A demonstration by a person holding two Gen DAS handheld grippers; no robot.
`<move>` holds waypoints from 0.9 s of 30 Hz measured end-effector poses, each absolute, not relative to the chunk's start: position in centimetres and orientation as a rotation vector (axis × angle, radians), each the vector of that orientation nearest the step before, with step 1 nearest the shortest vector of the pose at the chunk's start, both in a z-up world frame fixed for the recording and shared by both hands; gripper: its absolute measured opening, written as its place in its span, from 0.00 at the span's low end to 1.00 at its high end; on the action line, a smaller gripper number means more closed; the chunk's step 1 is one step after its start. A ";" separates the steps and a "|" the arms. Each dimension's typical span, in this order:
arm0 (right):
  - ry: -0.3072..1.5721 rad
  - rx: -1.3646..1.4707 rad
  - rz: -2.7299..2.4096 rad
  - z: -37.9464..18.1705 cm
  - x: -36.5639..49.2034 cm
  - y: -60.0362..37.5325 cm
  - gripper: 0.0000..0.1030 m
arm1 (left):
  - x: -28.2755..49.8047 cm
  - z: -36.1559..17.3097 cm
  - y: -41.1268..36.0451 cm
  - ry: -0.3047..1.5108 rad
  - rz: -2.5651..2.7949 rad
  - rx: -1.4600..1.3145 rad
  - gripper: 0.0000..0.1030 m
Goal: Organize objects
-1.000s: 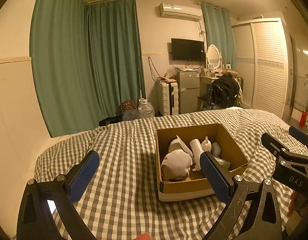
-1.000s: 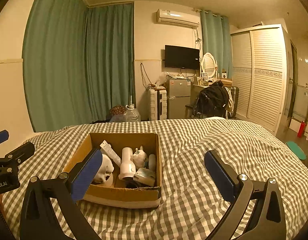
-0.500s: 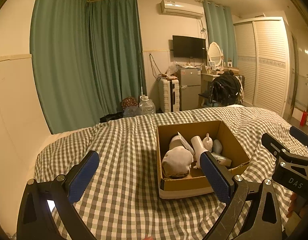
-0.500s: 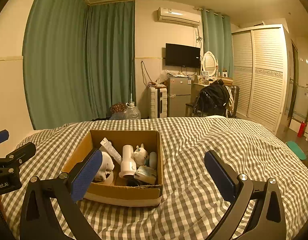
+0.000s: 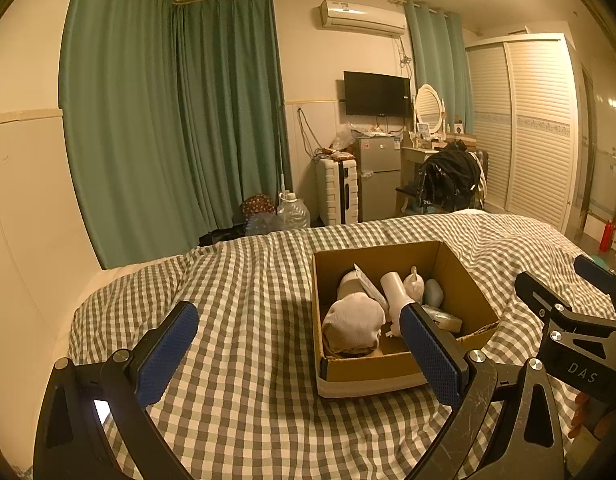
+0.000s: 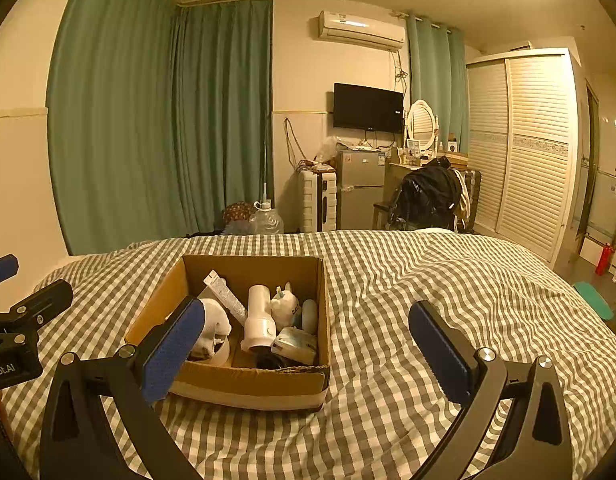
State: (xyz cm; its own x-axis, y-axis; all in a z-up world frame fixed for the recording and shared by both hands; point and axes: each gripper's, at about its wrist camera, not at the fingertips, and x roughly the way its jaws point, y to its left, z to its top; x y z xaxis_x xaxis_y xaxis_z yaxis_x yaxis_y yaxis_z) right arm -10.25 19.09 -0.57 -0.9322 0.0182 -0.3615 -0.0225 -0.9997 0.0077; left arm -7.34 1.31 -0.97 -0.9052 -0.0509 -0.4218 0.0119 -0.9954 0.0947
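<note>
Left tool [image 5: 296, 354]: fingers spread wide, nothing held, poised above the bed [image 5: 236, 360] just left of the box [image 5: 367, 372], pointing level across it. Right tool [image 6: 304, 350]: likewise wide apart and unladen, its left finger overlapping the box's near corner in view. Box sits open-topped on the bed, holding a sock [image 5: 353, 320], white bottle [image 6: 260, 316], tube [image 6: 226, 294] and figurine [image 6: 286, 306], presumably gathered there for sorting. Neither tool touches anything.

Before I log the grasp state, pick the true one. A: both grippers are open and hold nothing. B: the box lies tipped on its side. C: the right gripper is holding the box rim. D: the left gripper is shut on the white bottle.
A: the left gripper and right gripper show spread fingers with nothing between them, short of the upright cardboard box.
</note>
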 end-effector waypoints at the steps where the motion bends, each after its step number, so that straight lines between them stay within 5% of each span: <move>1: 0.018 -0.575 3.068 -0.6 -10.3 19.1 0.99 | -7.3 -1.0 1.3 -0.140 -3.033 0.677 1.00; 27: 0.013 -0.613 3.068 -1.1 -10.5 18.6 0.99 | -7.4 -1.0 1.4 -0.142 -3.032 0.680 1.00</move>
State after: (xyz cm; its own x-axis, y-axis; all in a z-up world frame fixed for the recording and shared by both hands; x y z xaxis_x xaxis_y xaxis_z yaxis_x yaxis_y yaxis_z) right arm -10.54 18.59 -1.08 -0.9232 0.0108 -0.3841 -0.0141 -0.9999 0.0057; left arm -7.37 1.35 -0.99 -0.9038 -0.0504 -0.4249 0.0103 -0.9953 0.0960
